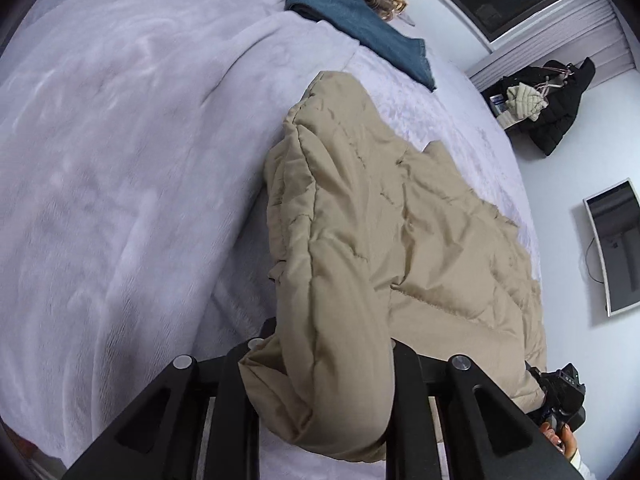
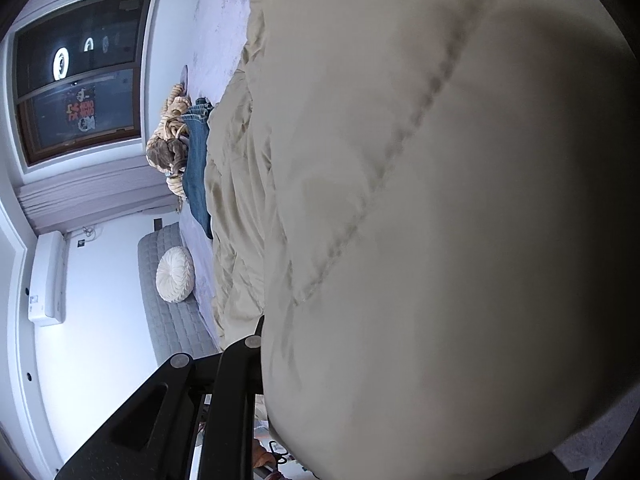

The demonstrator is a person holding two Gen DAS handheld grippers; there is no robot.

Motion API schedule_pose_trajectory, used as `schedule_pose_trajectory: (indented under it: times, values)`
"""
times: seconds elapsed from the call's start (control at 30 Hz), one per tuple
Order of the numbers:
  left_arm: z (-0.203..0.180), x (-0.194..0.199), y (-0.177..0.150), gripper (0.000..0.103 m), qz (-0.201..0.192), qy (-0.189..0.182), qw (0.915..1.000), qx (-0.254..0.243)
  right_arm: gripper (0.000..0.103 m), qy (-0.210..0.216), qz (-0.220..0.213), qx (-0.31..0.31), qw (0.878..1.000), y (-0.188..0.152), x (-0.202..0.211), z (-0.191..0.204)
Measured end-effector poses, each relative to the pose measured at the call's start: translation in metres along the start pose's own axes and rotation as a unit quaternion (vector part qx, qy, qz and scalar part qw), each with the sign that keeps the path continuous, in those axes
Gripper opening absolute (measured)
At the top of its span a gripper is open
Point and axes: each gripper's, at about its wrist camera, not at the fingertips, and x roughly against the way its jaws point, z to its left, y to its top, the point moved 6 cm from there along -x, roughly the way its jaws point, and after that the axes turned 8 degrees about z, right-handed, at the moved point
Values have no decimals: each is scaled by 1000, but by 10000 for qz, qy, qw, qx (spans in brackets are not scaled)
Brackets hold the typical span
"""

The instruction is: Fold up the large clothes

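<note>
Though unlabelled, beige puffer coat (image 1: pixel 360 220) gripped.

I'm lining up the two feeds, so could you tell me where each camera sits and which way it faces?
Left wrist: on the left gripper, looking down along the beige quilted jacket over the bed; its fingers clamp the jacket, and the other hand shows.
Right wrist: on the right gripper, mostly filled by jacket; one finger shows.
Shared: jacket, bed, jeans, window.
</note>
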Motion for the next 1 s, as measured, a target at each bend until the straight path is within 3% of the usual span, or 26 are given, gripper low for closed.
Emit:
schedule_pose_trajectory:
  times: [0.1, 0.13, 0.23, 0.3, 0.43, 0.53, 0.7, 0.8, 0.9, 1.0]
  values:
    - [31, -9, -14, 58, 58, 701, 9966, 429, 29, -143, 114, -160, 9997, -7, 1, -21]
    - [41, -6, -16, 60, -22, 899, 9942, 593, 33, -210, 144, -225, 9994, -8, 1, -27]
    - [56, 9, -17, 60, -100, 959, 9914, 884, 42, -403, 176, -285, 9986, -10, 5, -31]
    - [58, 19, -15, 60, -119, 1338, 9878, 790, 46, -649, 257, -163, 9974, -14, 13, -28]
    - [44, 34, -17, 60, -12, 1736, 9838, 436, 53, -1159, 405, 20, 9924, -26, 26, -21]
    - [18, 42, -22, 60, 116, 1883, 9820, 128, 58, -1472, 505, 320, 9873, -40, 38, -11]
    - [-29, 45, -35, 60, 322, 1736, 9838, -320, 68, -1825, 659, 954, 9764, -62, 53, 11]
    - [-52, 51, -43, 103, 210, 1715, 9840, -437, 68, -1867, 668, 1205, 9727, -70, 57, 26]
    - [-72, 55, -51, 103, 182, 1652, 9844, -581, 79, -1897, 692, 1381, 9696, -71, 49, 40]
    - [-81, 59, -58, 103, 196, 1779, 9816, -660, 79, -1902, 690, 1529, 9673, -67, 47, 53]
